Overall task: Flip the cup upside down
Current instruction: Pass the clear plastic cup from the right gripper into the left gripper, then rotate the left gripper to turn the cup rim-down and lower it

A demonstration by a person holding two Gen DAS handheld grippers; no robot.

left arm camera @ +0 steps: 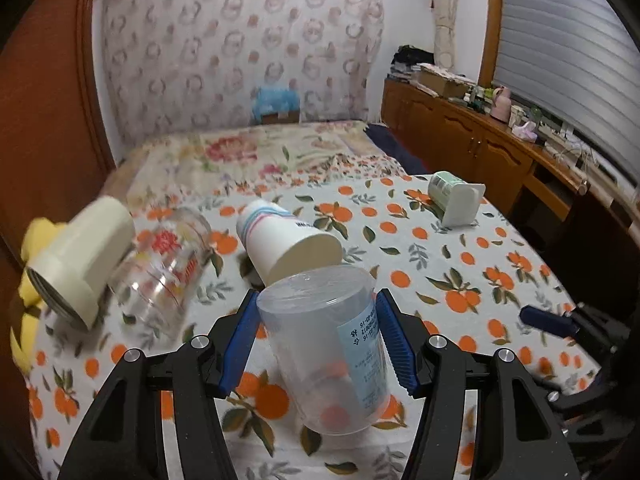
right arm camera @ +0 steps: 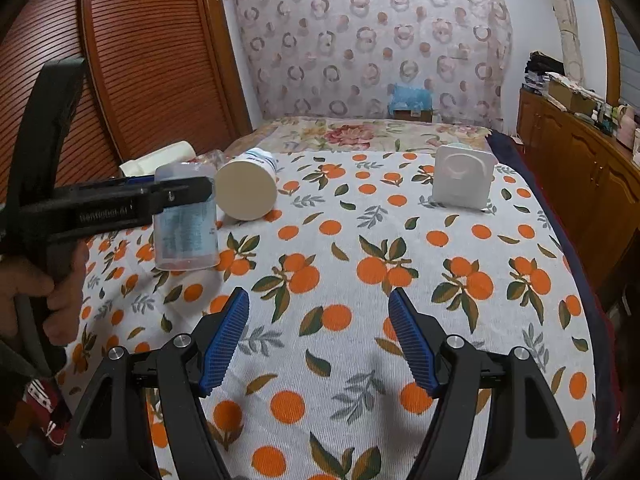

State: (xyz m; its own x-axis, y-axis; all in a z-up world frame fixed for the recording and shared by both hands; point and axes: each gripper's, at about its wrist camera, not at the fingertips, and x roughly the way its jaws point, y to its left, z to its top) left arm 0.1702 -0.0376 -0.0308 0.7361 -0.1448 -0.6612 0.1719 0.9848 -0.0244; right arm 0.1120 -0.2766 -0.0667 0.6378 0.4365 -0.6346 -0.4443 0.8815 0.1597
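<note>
place: home, bedrm | bed w/ flower blanket (left arm camera: 240, 152) | table w/ orange-fruit cloth (right arm camera: 360, 260) | brown wood cupboards w/ stuff on top (left arm camera: 460, 128) | ring-print curtain on wall (right arm camera: 360, 40) | brown slat door (right arm camera: 140, 60)

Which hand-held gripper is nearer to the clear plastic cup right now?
Left. The left hand-held gripper clamps the clear plastic cup; the right hand-held gripper hangs open over the tablecloth, well apart.

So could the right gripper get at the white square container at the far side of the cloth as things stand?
Probably yes: the right gripper is open and holds nothing, and only bare tablecloth lies between it and the white square container. The paper cup lies off to the left.
</note>
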